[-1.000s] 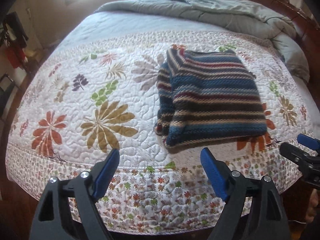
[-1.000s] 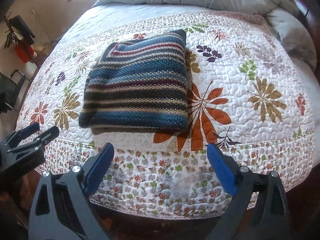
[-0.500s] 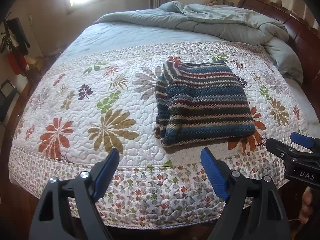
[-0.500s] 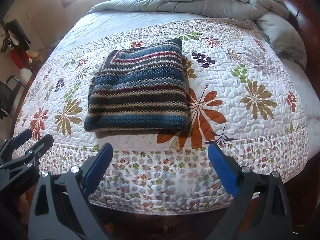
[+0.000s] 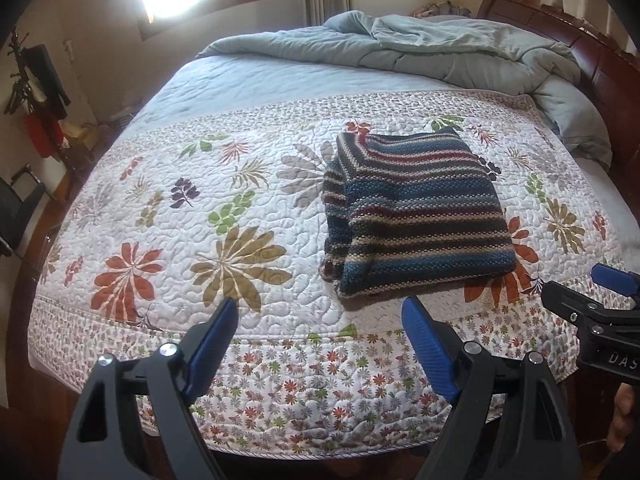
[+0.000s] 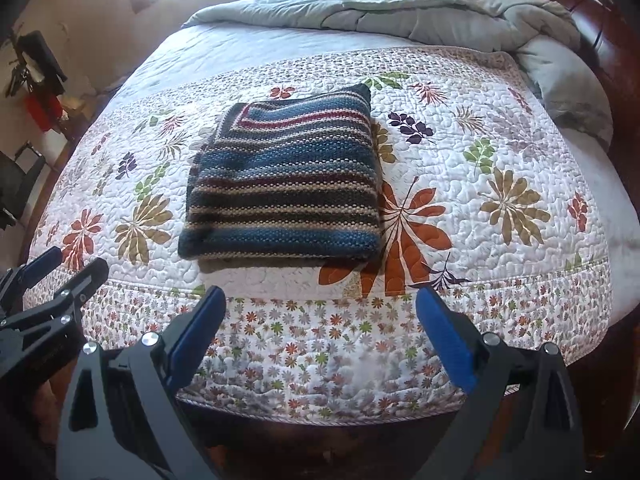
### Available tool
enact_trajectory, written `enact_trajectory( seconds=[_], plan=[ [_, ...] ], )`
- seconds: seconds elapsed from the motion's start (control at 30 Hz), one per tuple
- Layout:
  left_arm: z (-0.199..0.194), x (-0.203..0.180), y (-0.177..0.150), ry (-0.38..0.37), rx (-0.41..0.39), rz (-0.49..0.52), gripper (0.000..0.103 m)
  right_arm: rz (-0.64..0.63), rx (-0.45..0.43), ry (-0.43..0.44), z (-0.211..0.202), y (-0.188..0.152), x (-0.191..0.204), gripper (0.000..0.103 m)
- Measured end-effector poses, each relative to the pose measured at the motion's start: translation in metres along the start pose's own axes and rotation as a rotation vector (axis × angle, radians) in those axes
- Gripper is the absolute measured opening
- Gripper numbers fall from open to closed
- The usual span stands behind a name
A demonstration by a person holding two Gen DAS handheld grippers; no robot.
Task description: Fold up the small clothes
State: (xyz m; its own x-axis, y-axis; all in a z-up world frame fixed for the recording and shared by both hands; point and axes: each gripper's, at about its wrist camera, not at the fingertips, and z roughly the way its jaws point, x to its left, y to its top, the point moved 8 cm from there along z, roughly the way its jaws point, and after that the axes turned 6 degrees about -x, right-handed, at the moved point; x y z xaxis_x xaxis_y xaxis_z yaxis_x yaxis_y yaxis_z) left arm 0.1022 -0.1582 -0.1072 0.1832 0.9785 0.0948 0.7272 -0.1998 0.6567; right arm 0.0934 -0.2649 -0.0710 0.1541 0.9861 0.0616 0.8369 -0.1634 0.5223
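A striped knitted garment (image 5: 416, 216) in blue, maroon and cream lies folded into a rectangle on the floral quilt (image 5: 224, 208); it also shows in the right wrist view (image 6: 284, 184). My left gripper (image 5: 320, 320) is open and empty, held back beyond the bed's near edge, short of the garment. My right gripper (image 6: 320, 312) is open and empty, also back off the bed edge. Each gripper shows at the edge of the other's view: the right one (image 5: 592, 312), the left one (image 6: 52, 280).
A crumpled grey-green duvet (image 5: 440, 52) lies at the head of the bed. A dark wooden headboard (image 5: 600, 64) runs along the right. A coat stand with dark and red items (image 5: 36, 92) and a black chair (image 5: 16, 208) stand at the left by the wall.
Both grippers have drawn back and risen from the bed, so the garment looks smaller and farther. The garment has not moved. Both stay open.
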Motion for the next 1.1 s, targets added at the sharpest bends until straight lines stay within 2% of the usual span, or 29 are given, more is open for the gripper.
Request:
enact_trajectory(
  seconds=[0.8, 0.9, 1.1],
  plan=[
    [0.012, -0.004, -0.004, -0.012, 0.030, 0.011, 0.085, -0.006, 0.032, 0.013, 0.013, -0.005, 0.002, 0.095],
    [0.013, -0.005, -0.006, -0.033, 0.044, -0.005, 0.089, -0.007, 0.034, 0.016, 0.015, -0.005, 0.003, 0.095],
    [0.012, -0.005, -0.008, -0.031, 0.052, -0.010, 0.089, 0.007, 0.035, 0.024, 0.014, -0.005, 0.001, 0.095]
  ],
)
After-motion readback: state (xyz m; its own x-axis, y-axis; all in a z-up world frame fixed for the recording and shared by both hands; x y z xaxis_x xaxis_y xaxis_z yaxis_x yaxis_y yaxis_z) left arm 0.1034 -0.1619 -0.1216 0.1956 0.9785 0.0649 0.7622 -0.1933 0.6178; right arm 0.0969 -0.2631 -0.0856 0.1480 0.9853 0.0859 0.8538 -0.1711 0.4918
